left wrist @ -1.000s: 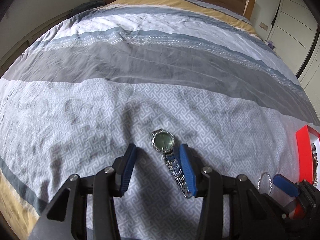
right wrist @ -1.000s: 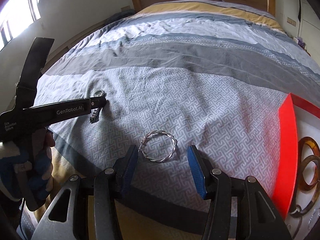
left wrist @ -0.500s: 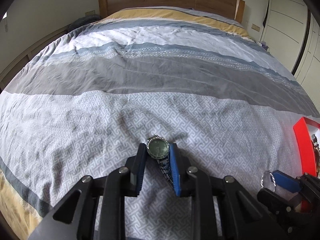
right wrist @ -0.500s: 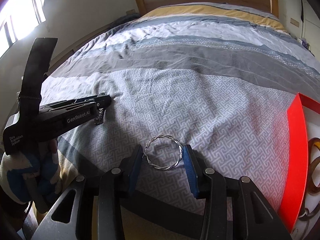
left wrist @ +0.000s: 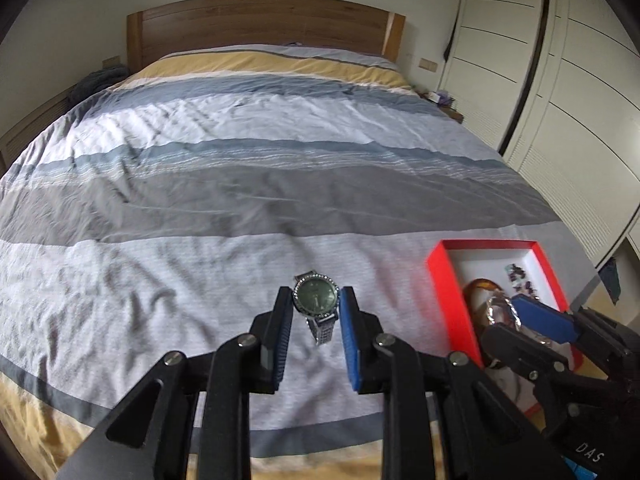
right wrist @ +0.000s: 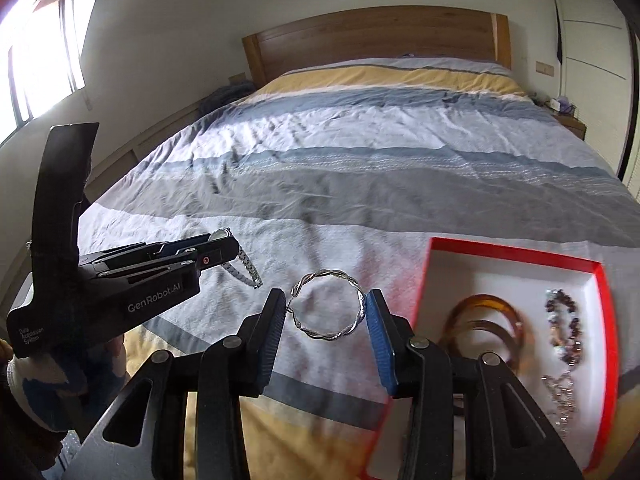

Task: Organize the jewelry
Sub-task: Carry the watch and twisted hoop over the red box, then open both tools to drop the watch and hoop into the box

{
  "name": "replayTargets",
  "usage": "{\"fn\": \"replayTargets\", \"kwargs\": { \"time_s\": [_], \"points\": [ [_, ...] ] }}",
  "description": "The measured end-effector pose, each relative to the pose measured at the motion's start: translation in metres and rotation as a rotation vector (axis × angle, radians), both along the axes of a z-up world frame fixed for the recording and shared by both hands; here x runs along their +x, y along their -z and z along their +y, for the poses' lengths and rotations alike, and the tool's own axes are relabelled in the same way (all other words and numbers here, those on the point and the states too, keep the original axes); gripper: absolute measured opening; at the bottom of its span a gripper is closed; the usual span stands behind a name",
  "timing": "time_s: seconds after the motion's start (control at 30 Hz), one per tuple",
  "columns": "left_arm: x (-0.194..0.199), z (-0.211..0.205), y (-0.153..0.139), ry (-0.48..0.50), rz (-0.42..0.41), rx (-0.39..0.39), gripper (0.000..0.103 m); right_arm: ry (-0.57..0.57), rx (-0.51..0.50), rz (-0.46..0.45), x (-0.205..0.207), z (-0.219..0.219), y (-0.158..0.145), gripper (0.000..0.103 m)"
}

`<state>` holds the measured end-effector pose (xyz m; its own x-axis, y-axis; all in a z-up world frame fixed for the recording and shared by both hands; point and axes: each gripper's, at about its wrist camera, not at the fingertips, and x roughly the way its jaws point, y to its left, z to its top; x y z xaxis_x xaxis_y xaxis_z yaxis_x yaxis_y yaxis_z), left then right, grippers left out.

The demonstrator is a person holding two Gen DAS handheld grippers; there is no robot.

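Note:
My left gripper [left wrist: 315,300] is shut on a silver watch [left wrist: 316,298] with a dark green dial, held clear above the bedspread with its band [left wrist: 324,330] hanging down. In the right wrist view that same gripper [right wrist: 224,246] shows at the left with the watch band [right wrist: 246,270] dangling from it. My right gripper [right wrist: 326,310] is shut on a twisted silver bangle [right wrist: 330,310], also lifted off the bed. A red box [right wrist: 516,254] with a white inside lies at the right and holds amber bangles [right wrist: 486,326], a beaded bracelet [right wrist: 564,324] and a silver chain [right wrist: 562,398].
The striped bedspread [left wrist: 240,184] stretches to a wooden headboard [left wrist: 260,26]. White wardrobe doors [left wrist: 560,80] line the right wall. A gloved hand [right wrist: 44,396] holds the left gripper's handle. A window [right wrist: 36,64] is at the far left.
Both grippers closed on their pieces, the left on the watch and the right on the bangle, then lifted them off the bed. More of the red box has come into view.

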<state>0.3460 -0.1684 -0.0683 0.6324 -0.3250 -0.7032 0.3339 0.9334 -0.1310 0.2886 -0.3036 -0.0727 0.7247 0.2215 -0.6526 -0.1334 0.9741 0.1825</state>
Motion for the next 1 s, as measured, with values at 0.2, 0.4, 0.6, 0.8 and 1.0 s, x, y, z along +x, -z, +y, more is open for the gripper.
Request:
{"fn": "replayTargets", "kwargs": {
  "time_s": [0.2,0.4,0.6,0.8,1.0],
  "points": [
    [-0.026,-0.075,0.0,0.134,0.018,-0.025,0.022,0.111,-0.049,0.027,-0.018,-0.071,0.004,0.041],
    [-0.043,-0.13,0.017,0.227,0.065,-0.01,0.022,0.189,-0.082,0.085,-0.031,-0.126,0.029,0.041],
    [-0.045,-0.156,0.05,0.244,0.12,0.05,0.019,0.21,-0.09,0.144,-0.031,-0.149,0.055,0.041],
    [-0.044,-0.157,0.065,0.24,0.145,0.066,0.019,0.212,-0.092,0.185,-0.033,-0.155,0.071,0.042],
    [-0.045,-0.156,0.063,0.25,0.165,0.041,0.02,0.209,-0.115,0.198,-0.033,-0.153,0.073,0.042]
  ]
}}
